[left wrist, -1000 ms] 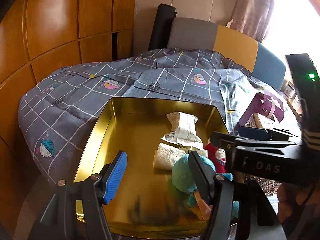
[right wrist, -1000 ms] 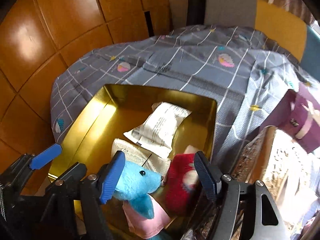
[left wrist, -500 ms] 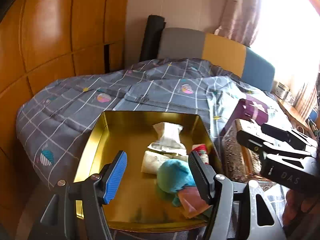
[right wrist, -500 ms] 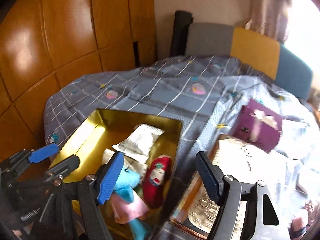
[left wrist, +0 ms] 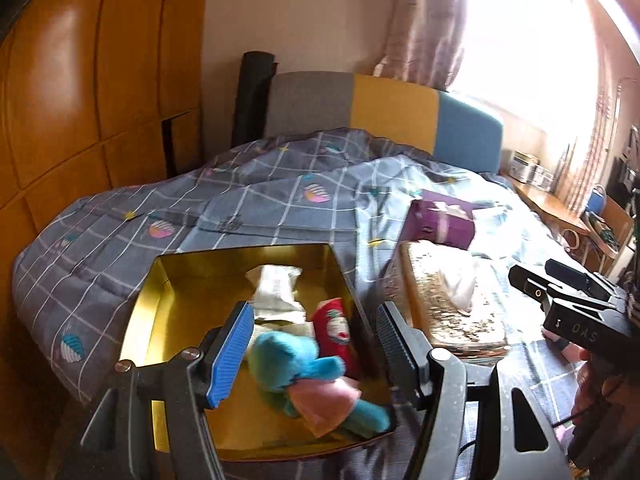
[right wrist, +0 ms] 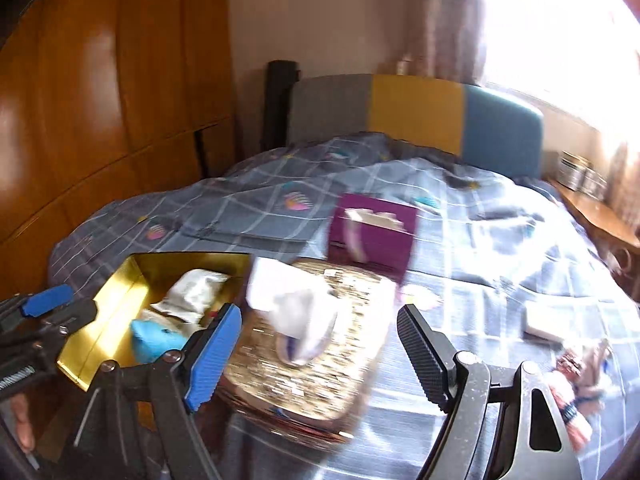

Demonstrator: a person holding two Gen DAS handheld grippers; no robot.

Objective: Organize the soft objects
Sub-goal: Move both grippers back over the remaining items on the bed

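Across the bed (left wrist: 280, 184) lies a grey checked quilt (right wrist: 500, 240), backed by a headboard (left wrist: 392, 108) in grey, yellow and blue panels. On the quilt sits a gold tin box (left wrist: 148, 312), and just beside it on its right a glittery gold tissue box (right wrist: 320, 364) with a white tissue (right wrist: 296, 304) sticking up from the top. Behind the tissue box rests a purple gift box (right wrist: 376, 232).

Inside the gold tin, toward its right wall, lie the soft things: a blue plush toy (left wrist: 288, 364) in a pink dress nearest the camera, a red sock (left wrist: 334, 328) touching it, and a white packet (left wrist: 276, 292) further back.

Over the tin hovers the left gripper (left wrist: 312, 344), its jaws spread wide and holding nothing. The right gripper (right wrist: 316, 352) hangs above the tissue box, jaws likewise spread and empty.
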